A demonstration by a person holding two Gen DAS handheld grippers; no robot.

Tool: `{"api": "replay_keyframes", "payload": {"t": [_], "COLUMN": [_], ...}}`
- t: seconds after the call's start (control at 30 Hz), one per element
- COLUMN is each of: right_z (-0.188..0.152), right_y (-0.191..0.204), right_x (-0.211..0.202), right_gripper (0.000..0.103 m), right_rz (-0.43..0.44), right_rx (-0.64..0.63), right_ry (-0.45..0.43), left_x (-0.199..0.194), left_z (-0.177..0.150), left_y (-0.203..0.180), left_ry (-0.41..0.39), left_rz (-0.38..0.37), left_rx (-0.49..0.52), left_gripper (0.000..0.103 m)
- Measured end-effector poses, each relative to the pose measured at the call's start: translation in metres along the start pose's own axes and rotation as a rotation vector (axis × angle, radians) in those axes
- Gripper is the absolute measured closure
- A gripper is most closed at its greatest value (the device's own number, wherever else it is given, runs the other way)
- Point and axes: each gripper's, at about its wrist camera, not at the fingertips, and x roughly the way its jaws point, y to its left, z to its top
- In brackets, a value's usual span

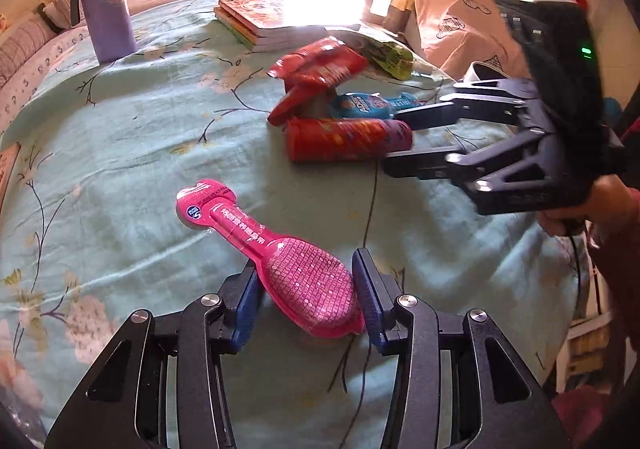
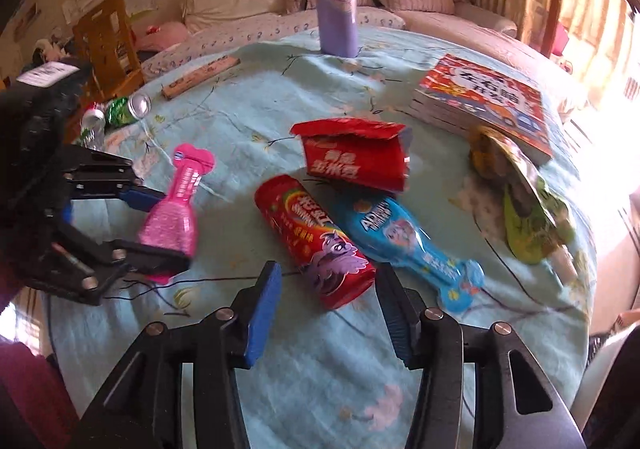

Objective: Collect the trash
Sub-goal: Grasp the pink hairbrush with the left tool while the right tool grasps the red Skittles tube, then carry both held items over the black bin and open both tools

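A pink bottle-shaped wrapper (image 1: 280, 261) lies on the pale green floral tablecloth (image 1: 120, 153); its wide end sits between the fingers of my open left gripper (image 1: 308, 289), which straddles it. It also shows in the right wrist view (image 2: 176, 213). A red snack tube (image 2: 316, 245) lies with its near end between the fingers of my open right gripper (image 2: 328, 301). Beside it lie a blue wrapper (image 2: 408, 245), a torn red bag (image 2: 356, 161) and a green-yellow wrapper (image 2: 528, 217). In the left wrist view the right gripper (image 1: 404, 137) reaches the red tube (image 1: 344, 139).
A purple travel mug (image 2: 336, 1) stands at the far side. A stack of books (image 2: 488, 105) lies at the right. Crushed cans (image 2: 120, 113) and a flat box (image 2: 200, 77) lie at the left edge. A wooden chair (image 2: 104, 41) and sofa stand behind.
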Motion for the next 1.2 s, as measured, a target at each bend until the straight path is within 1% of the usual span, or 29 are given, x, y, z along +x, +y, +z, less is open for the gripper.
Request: {"api": "replay_keyframes", "payload": {"t": [0.07, 0.1, 0.13, 0.17, 0.23, 0.33, 0.4, 0.47, 0.5, 0.57, 0.6, 0.63, 0.67, 0.7, 0.73, 0.83, 0.9, 1.1, 1.2], "right_z": [0.001, 0.001, 0.001, 0.001, 0.001, 0.008, 0.014, 0.021, 0.023, 0.025, 0.024, 0.022, 0.02, 0.017, 0.013, -0.005, -0.024, -0.08, -0.104], "right_y": [0.001, 0.002, 0.005, 0.009, 0.019, 0.022, 0.019, 0.017, 0.016, 0.02, 0.022, 0.025, 0.025, 0.023, 0.021, 0.013, 0.007, -0.013, -0.025], "right_x": [0.006, 0.007, 0.007, 0.003, -0.007, -0.011, -0.006, 0.007, 0.015, 0.026, 0.031, 0.031, 0.028, 0.024, 0.019, -0.003, -0.025, -0.08, -0.099], "right_gripper": [0.052, 0.055, 0.059, 0.06, 0.058, 0.045, 0.045, 0.045, 0.045, 0.046, 0.048, 0.061, 0.065, 0.066, 0.066, 0.067, 0.067, 0.067, 0.067], "right_rz": [0.011, 0.027, 0.04, 0.043, 0.023, 0.011, 0.027, 0.04, 0.055, 0.077, 0.08, 0.058, 0.041, 0.05, 0.052, 0.008, 0.007, -0.029, -0.038], "right_rx": [0.007, 0.013, 0.013, 0.001, -0.047, -0.059, -0.039, -0.008, 0.006, 0.021, 0.024, 0.026, 0.037, 0.074, 0.104, 0.197, 0.271, 0.459, 0.536], "right_ry": [0.02, 0.036, 0.05, 0.052, 0.018, -0.015, -0.021, -0.006, 0.005, 0.02, 0.026, 0.021, 0.009, 0.002, -0.007, -0.042, -0.087, -0.189, -0.212], "left_x": [-0.003, -0.004, -0.006, -0.008, -0.01, -0.01, -0.007, -0.007, -0.007, -0.007, -0.008, -0.008, -0.009, -0.009, -0.009, -0.01, -0.011, -0.008, -0.003], "left_z": [-0.003, -0.004, -0.005, -0.006, -0.008, -0.012, -0.016, -0.019, -0.019, -0.02, -0.021, -0.021, -0.022, -0.023, -0.024, -0.023, -0.021, -0.009, 0.0], "left_y": [0.0, 0.0, 0.0, 0.001, 0.004, 0.007, 0.009, 0.012, 0.014, 0.021, 0.022, 0.022, 0.021, 0.02, 0.019, 0.012, 0.003, -0.042, -0.068], "left_ry": [0.005, 0.006, 0.005, 0.004, 0.004, 0.015, 0.033, 0.027, 0.023, 0.012, 0.005, -0.004, -0.014, -0.022, -0.028, -0.042, -0.053, -0.069, -0.069], "left_rz": [-0.005, -0.005, -0.008, -0.016, -0.034, -0.044, -0.045, -0.047, -0.053, -0.071, -0.075, -0.068, -0.052, -0.04, -0.037, -0.04, -0.05, -0.097, -0.13], "left_rx": [-0.002, -0.003, -0.005, -0.007, -0.012, -0.015, -0.026, -0.047, -0.068, -0.142, -0.166, -0.179, -0.185, -0.193, -0.2, -0.2, -0.189, -0.1, -0.056], "left_gripper": [0.06, 0.06, 0.06, 0.06, 0.06, 0.06, 0.06, 0.06, 0.06, 0.059, 0.059, 0.059, 0.059, 0.06, 0.06, 0.061, 0.061, 0.062, 0.062]}}
